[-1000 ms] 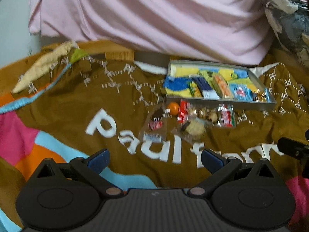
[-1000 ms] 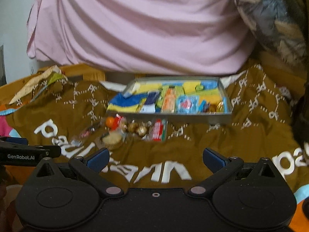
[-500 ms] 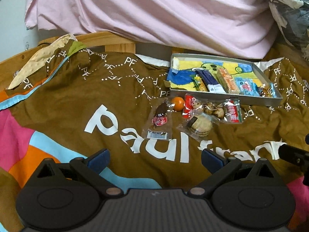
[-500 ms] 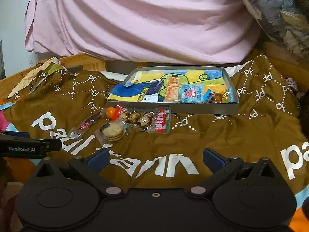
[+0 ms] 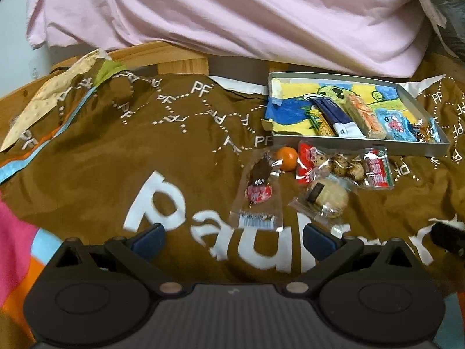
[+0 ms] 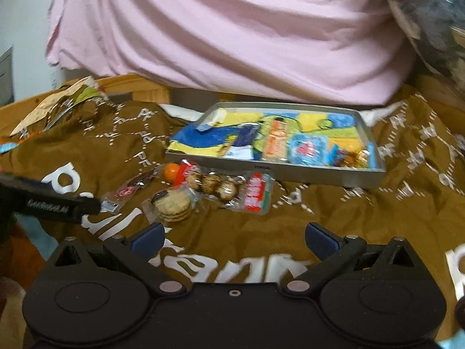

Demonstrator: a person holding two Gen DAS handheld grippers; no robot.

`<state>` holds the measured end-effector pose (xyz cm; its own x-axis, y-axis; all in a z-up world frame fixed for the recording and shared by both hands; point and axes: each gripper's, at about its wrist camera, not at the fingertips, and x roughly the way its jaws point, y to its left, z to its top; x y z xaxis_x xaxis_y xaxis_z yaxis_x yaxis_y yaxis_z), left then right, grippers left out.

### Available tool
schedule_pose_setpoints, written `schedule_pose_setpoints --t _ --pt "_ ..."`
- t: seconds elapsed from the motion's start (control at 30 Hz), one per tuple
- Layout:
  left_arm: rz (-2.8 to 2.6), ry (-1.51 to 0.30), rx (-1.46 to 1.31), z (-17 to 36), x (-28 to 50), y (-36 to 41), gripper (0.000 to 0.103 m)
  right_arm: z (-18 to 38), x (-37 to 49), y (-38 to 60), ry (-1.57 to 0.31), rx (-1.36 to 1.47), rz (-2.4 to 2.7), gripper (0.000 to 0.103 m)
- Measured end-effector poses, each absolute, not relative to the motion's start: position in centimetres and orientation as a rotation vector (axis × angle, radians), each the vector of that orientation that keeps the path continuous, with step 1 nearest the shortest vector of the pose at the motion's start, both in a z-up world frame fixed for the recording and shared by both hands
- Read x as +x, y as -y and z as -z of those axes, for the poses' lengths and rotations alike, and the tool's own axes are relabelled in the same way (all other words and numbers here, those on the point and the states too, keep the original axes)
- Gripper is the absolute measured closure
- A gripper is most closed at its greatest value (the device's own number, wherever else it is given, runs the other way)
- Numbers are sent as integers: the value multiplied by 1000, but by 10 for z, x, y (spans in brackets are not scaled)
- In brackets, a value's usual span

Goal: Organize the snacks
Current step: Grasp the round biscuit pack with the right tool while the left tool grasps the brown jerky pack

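Left gripper (image 5: 232, 237) and right gripper (image 6: 234, 237): fingers wide apart, empty, over the brown blanket (image 5: 116, 157) printed "Paul" and "PF". Loose snacks (image 5: 316, 174) (clear wrappers, cookies, orange ball) at 1 o'clock, just before the grey tray (image 5: 348, 144) of wrapped bars. Versus 0.5 s ago, both views sit closer to the snacks.

A tray (image 5: 334, 143) lies on a printed cloth (image 5: 116, 151), several wrapped snacks inside it. Just before its near wall, loose snacks lie on the cloth: a long wrapped bar (image 5: 258, 189) leftmost, a round fruit (image 5: 287, 158) beside it, a biscuit pack (image 5: 327, 197) nearest the camera.
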<state>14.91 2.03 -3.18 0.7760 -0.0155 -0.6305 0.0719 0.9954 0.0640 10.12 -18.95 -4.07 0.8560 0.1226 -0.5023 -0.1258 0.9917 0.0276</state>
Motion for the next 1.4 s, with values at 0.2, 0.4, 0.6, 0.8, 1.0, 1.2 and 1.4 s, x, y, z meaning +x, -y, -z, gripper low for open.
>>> schedule_pose_setpoints --t 0.2,0.4,0.6,0.8,1.0,1.2,1.4 --pt "102 -736 93 35 190 -15 1 48 137 170 -544 -102 -251 1" --pt "119 -744 174 42 221 -2 1 60 168 155 -566 -158 -332 1" --pt "108 -767 202 52 246 -1 1 74 198 148 -614 -143 -407 1" --pt "150 -785 214 64 258 -2 1 84 219 147 -652 -93 -473 11" --pt "251 -767 186 64 259 -5 14 90 225 145 -662 -82 -506 18" --pt "280 -812 181 65 268 -6 29 93 228 149 -666 -51 -507 23" --pt "302 -872 115 61 279 -13 51 94 227 149 -661 -49 -495 27"
